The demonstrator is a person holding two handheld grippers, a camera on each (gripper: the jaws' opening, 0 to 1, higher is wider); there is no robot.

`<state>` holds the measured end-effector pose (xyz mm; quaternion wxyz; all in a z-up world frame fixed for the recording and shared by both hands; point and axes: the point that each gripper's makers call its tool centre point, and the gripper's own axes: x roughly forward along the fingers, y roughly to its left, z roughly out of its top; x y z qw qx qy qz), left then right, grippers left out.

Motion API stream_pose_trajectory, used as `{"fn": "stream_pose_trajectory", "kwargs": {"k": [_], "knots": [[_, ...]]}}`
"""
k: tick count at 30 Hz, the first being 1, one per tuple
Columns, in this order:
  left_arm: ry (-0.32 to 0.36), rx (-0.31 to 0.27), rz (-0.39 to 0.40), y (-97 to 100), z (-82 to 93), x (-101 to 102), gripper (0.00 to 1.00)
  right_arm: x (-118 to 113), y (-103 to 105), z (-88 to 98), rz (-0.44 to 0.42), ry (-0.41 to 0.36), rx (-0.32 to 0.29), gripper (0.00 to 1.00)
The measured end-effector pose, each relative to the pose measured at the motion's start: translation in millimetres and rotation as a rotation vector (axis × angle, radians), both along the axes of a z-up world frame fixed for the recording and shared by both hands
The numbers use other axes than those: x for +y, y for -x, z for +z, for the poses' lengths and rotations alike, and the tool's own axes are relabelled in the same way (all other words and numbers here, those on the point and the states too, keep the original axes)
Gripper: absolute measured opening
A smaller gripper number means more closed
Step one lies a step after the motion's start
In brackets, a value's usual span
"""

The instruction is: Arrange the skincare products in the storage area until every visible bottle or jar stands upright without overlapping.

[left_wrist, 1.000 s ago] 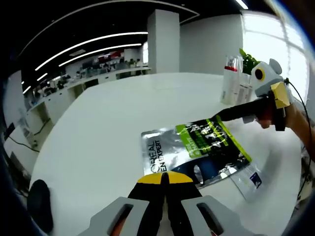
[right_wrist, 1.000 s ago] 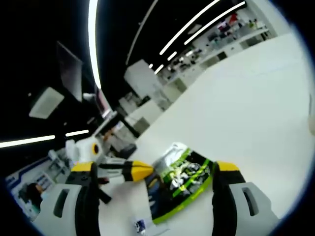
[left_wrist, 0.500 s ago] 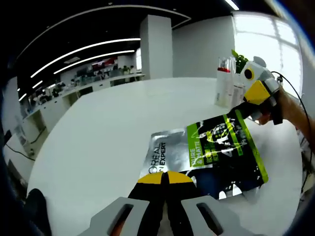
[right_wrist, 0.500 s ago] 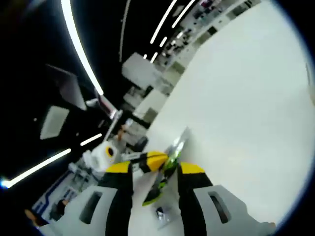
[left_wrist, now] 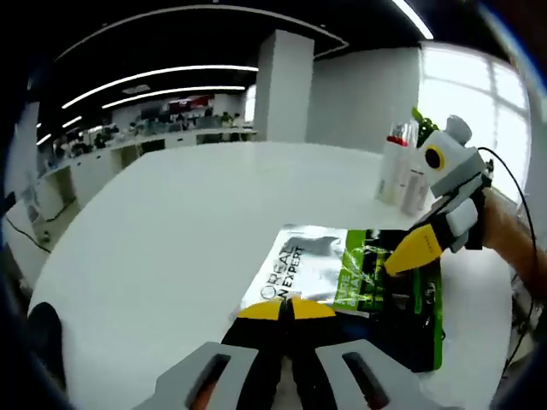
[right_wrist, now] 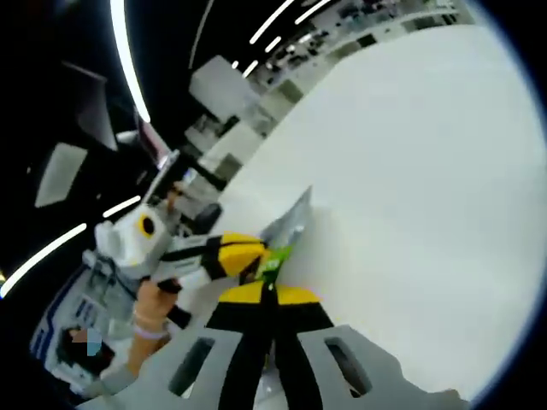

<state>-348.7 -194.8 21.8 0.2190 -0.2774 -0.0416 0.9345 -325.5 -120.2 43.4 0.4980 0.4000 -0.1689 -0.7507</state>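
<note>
The sachet (left_wrist: 342, 278), a flat silver and green foil pack, sits in the lower middle of the left gripper view, held off the white table (left_wrist: 179, 222) between both tools. The left gripper (left_wrist: 286, 309) has its jaws pressed together on the silver near edge, and the right gripper (left_wrist: 408, 249) comes in from the right of that frame onto the green end. In the right gripper view the right gripper (right_wrist: 269, 295) is closed on a green corner of the sachet (right_wrist: 286, 231), seen almost edge-on. It looks light, thin and floppy, with slick foil that could slide out of a weak pinch; the sealed edges are probably the firmest place to grip. Its long axis runs from lower left to right in the left gripper view, silver end toward the camera. Bottles (left_wrist: 400, 175) stand upright at the right, well apart.
</note>
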Motion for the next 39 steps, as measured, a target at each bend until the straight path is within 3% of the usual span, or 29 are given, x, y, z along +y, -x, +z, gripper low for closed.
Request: {"fn": "stream_pose_trajectory", "kwargs": {"k": [1, 3, 5, 7, 9, 10, 12, 15, 17, 19, 22, 25, 27, 29, 32, 35, 39], "knots": [[-0.006, 0.014, 0.001, 1.5, 3.2, -2, 0.05, 1, 0, 2.1, -0.003, 0.01, 0.0, 0.0], [-0.082, 0.053, -0.002, 4.0, 17.2, 1, 0.06, 2, -1, 12.0, -0.001, 0.052, 0.025, 0.0], [-0.192, 0.064, -0.003, 4.1, 32.4, 6, 0.08, 4, -2, 21.4, -0.013, 0.077, 0.041, 0.0], [-0.287, 0.091, 0.012, 7.7, 49.5, 8, 0.17, 6, 1, 35.1, -0.024, 0.121, 0.104, 0.0], [-0.316, 0.128, 0.033, 10.8, 58.9, 6, 0.29, 10, 2, 42.8, -0.048, 0.143, 0.129, 0.0], [-0.333, 0.184, 0.061, 13.9, 69.5, 4, 0.34, 14, 5, 53.9, -0.069, 0.18, 0.171, 0.0], [-0.338, 0.233, 0.062, 13.3, 77.4, 6, 0.35, 22, 7, 66.1, -0.109, 0.217, 0.207, 0.0], [-0.355, 0.339, 0.08, 16.3, 91.1, 9, 0.42, 34, 11, 84.9, -0.15, 0.262, 0.311, 0.0], [-0.403, 0.393, 0.078, 16.6, 100.1, 17, 0.51, 44, 10, 102.9, -0.175, 0.317, 0.412, 0.0], [-0.463, 0.417, 0.043, 15.8, 107.0, 28, 0.55, 52, 20, 118.2, -0.21, 0.368, 0.462, 0.0], [-0.614, 0.41, -0.07, 10.1, 119.0, 56, 0.52, 65, 23, 134.6, -0.272, 0.437, 0.532, 0.0], [-0.741, 0.411, -0.211, 0.2, 132.3, 85, 0.49, 75, 20, 152.5, -0.312, 0.508, 0.669, 0.0], [-0.809, 0.385, -0.267, -4.8, 137.3, 101, 0.49, 79, 18, 158.6, -0.346, 0.549, 0.716, 0.0], [-0.848, 0.365, -0.295, -5.5, 139.7, 112, 0.47, 79, 11, 156.0, -0.34, 0.583, 0.718, 0.0], [-0.865, 0.372, -0.362, -5.9, 142.5, 129, 0.33, 79, 13, 153.6, -0.348, 0.576, 0.724, 0.0], [-0.855, 0.411, -0.342, 1.9, 141.5, 132, 0.24, 89, 16, 157.8, -0.381, 0.59, 0.738, 0.0], [-0.895, 0.405, -0.354, 4.3, 140.6, 134, 0.12, 101, 26, 155.7, -0.421, 0.559, 0.758, 0.0]]}}
